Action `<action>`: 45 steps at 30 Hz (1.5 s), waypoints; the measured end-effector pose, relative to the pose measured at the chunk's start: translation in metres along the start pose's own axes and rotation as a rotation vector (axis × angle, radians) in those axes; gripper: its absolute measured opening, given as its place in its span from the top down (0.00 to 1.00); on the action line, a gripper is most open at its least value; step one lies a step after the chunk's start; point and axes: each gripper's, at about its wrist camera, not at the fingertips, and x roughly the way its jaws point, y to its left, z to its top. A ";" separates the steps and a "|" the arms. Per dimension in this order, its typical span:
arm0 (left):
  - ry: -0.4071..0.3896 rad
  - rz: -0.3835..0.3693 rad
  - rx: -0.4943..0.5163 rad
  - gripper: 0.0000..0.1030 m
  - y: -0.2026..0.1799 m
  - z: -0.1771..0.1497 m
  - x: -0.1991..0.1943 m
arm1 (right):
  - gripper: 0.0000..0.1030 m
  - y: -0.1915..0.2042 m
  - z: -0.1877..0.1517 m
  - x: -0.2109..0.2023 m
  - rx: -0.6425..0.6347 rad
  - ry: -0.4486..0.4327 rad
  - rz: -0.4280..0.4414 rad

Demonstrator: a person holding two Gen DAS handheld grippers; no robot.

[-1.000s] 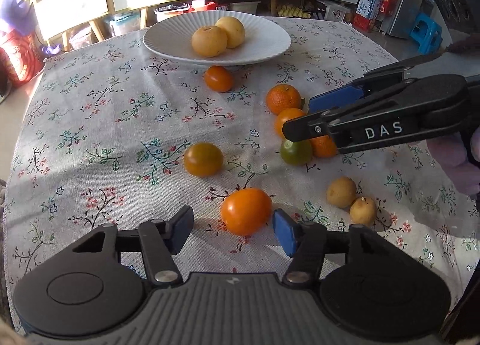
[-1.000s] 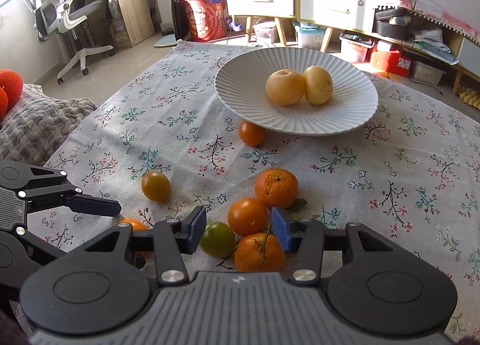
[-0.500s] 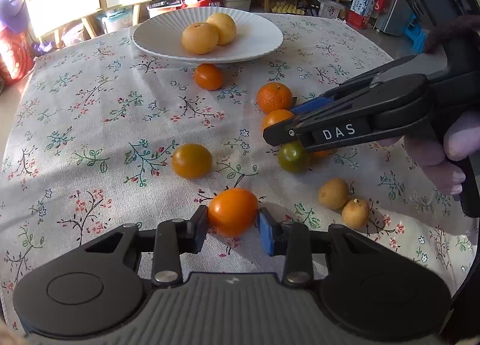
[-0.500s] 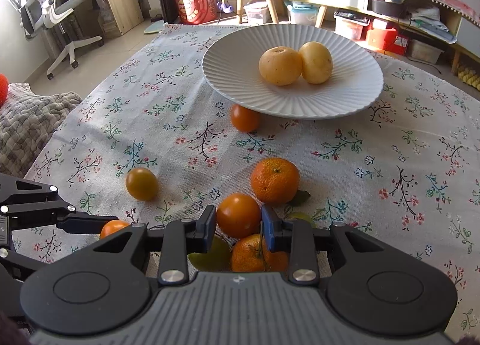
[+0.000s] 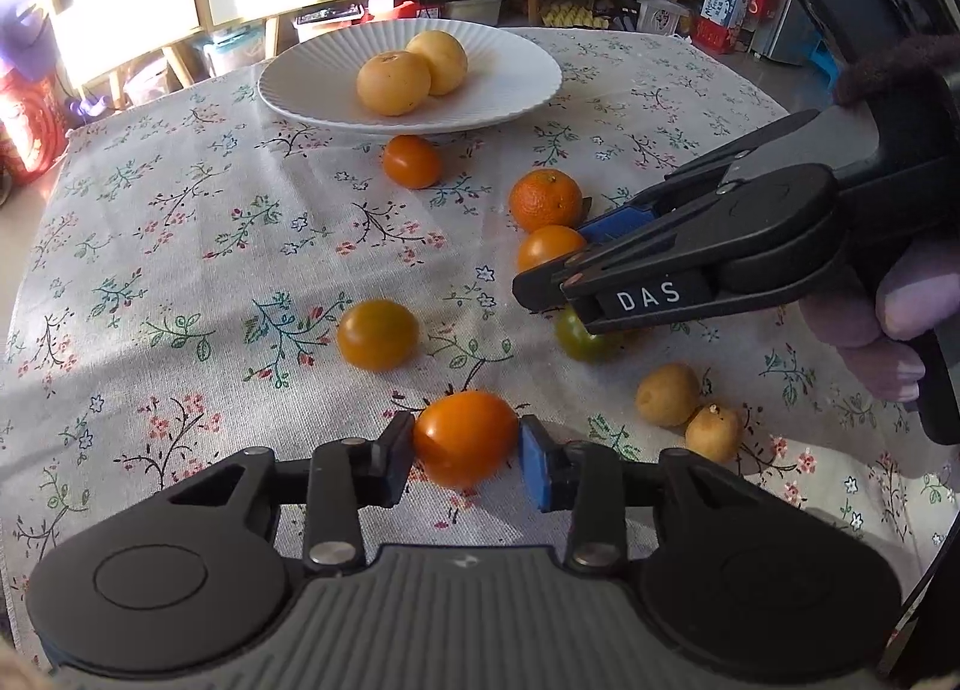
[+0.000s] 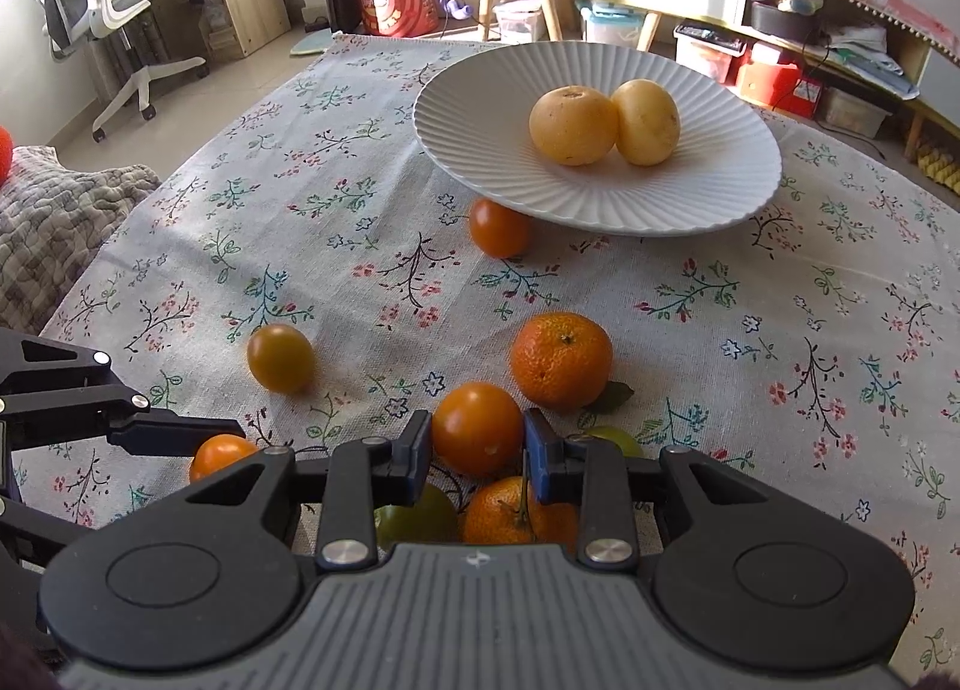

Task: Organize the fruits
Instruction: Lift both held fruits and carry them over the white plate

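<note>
My left gripper (image 5: 467, 453) is shut on a smooth orange tomato (image 5: 465, 438), held just above the cloth. My right gripper (image 6: 477, 447) is shut on another orange tomato (image 6: 477, 427); it shows from the side in the left wrist view (image 5: 558, 270). A white ribbed plate (image 5: 516, 84) at the far side holds two yellow fruits (image 5: 393, 82); it also shows in the right wrist view (image 6: 720, 192). Loose on the cloth lie a mandarin (image 6: 561, 360), a small tomato (image 6: 498, 227) by the plate's rim and another tomato (image 6: 280, 357).
A green tomato (image 6: 417, 516) and a stemmed mandarin (image 6: 510, 510) lie under my right gripper. Two small yellow fruits (image 5: 667, 394) lie at the right of the left wrist view. A floral cloth (image 5: 180, 246) covers the table. Shelves, boxes and an office chair (image 6: 114, 12) stand beyond.
Both grippers have closed, each on its own orange tomato. Both have moved forward toward the plate, and the left one's tomato now sits slightly above the cloth.
</note>
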 end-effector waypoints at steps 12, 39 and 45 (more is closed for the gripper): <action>-0.002 -0.005 -0.009 0.69 0.000 0.002 -0.004 | 0.73 0.002 0.003 -0.006 0.012 -0.003 0.010; -0.096 -0.006 -0.104 0.69 0.018 0.029 -0.018 | 0.73 -0.015 0.022 -0.030 0.087 -0.082 0.033; -0.136 0.002 -0.120 0.69 0.017 0.047 -0.021 | 0.73 -0.028 0.030 -0.036 0.127 -0.113 0.036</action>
